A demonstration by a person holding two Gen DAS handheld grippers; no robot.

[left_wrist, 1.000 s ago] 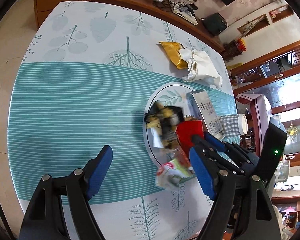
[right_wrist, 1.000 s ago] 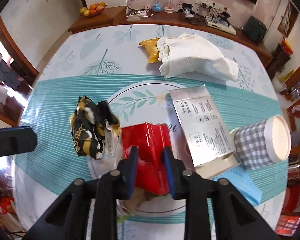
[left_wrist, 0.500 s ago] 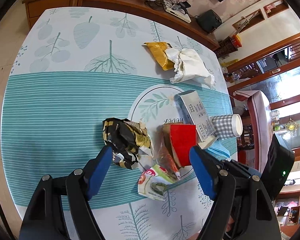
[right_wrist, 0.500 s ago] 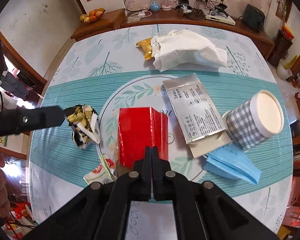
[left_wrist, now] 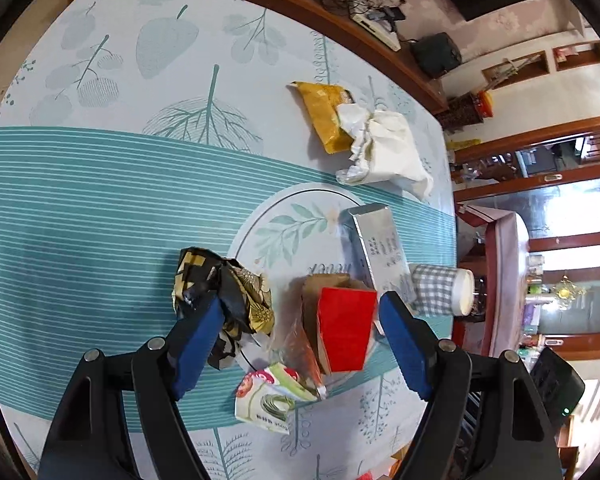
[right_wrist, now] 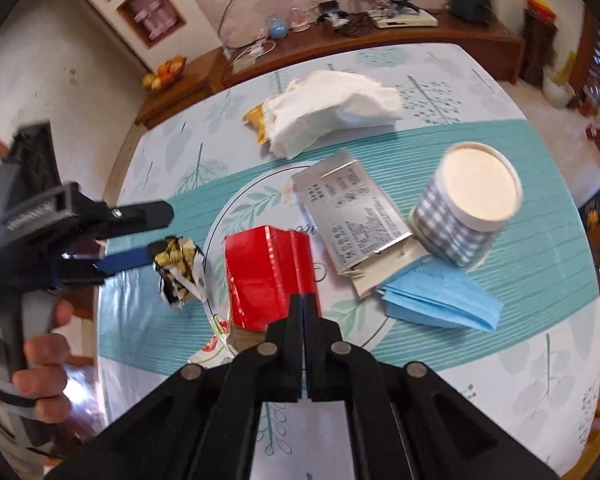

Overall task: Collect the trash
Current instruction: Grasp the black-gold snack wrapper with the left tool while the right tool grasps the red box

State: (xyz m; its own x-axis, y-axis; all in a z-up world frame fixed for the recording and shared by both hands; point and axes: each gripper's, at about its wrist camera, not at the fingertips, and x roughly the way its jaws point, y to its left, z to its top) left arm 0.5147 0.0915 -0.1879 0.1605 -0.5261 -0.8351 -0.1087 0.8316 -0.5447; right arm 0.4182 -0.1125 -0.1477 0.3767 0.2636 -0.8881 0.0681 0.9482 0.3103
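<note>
Left gripper (left_wrist: 300, 344) agape at lower centre, straddling crumpled wrapper (left_wrist: 220, 300) and red box (left_wrist: 346, 328) — right gripper (right_wrist: 302, 312) closed, empty.

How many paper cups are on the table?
1. The checked paper cup lies tipped on the teal stripe of the table, touching the silver box, above the blue napkins. Another could hide under the white tissue pile.

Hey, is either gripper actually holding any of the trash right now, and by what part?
Neither. The right gripper is shut on nothing above the red box; the left gripper is open.
</note>
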